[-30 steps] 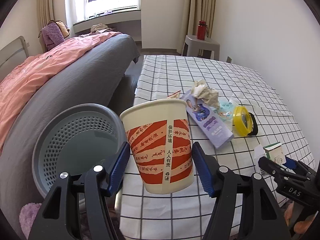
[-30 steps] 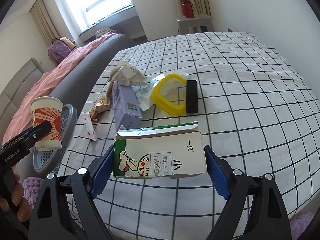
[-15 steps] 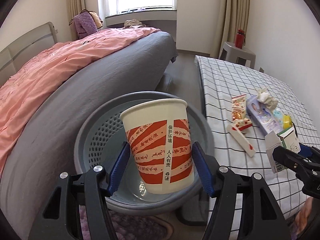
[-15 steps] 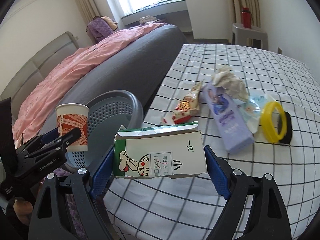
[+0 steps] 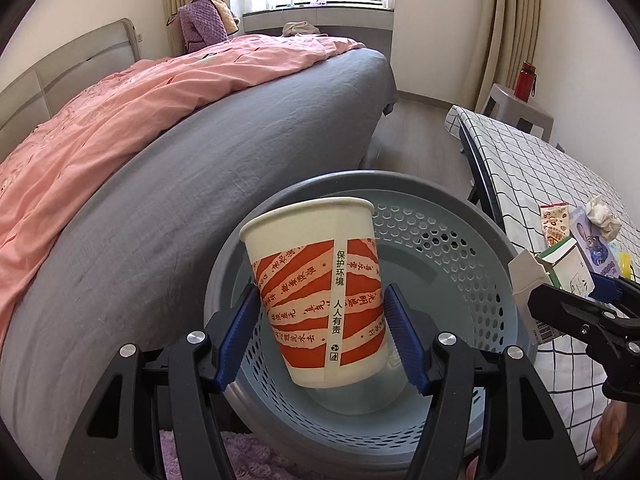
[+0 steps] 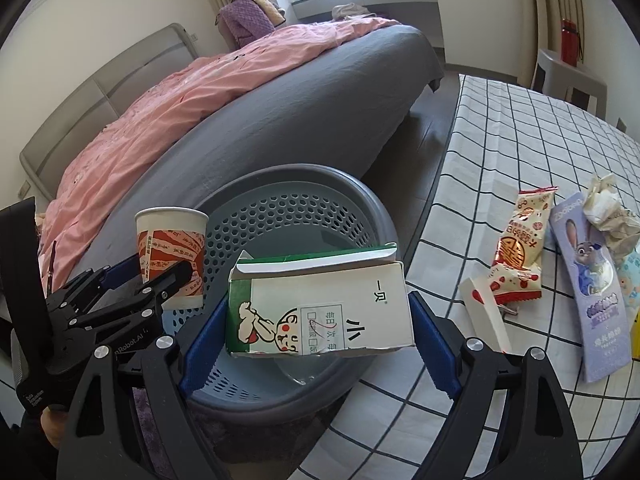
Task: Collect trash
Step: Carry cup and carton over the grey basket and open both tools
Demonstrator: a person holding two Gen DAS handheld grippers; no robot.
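Left gripper [image 5: 320,336] clamped on the cup [image 5: 316,300], upright, tilted slightly, directly over the bin [image 5: 460,240] opening. Positioned for a straight drop, my read. Right gripper [image 6: 316,336] clamped on the carton [image 6: 320,308] across its short ends, lying on its side, over the bin's [image 6: 360,200] near rim. Both loads staged at the bin together, likely so one release pair clears two items.

Bin sits on the floor between the bed [image 5: 180,168] and the surface [image 6: 520,140], so carries from the surface edge are short. It looks empty, as far as visible.

Counts: 1 cup, 1 carton, both airborne. Left on the surface: 1 snack wrapper [image 6: 520,240], 1 purple pack [image 6: 596,280], 1 crumpled paper [image 6: 608,212], 1 small white-red strip [image 6: 484,312]. A yellow item is at the frame edge, mostly cut off.
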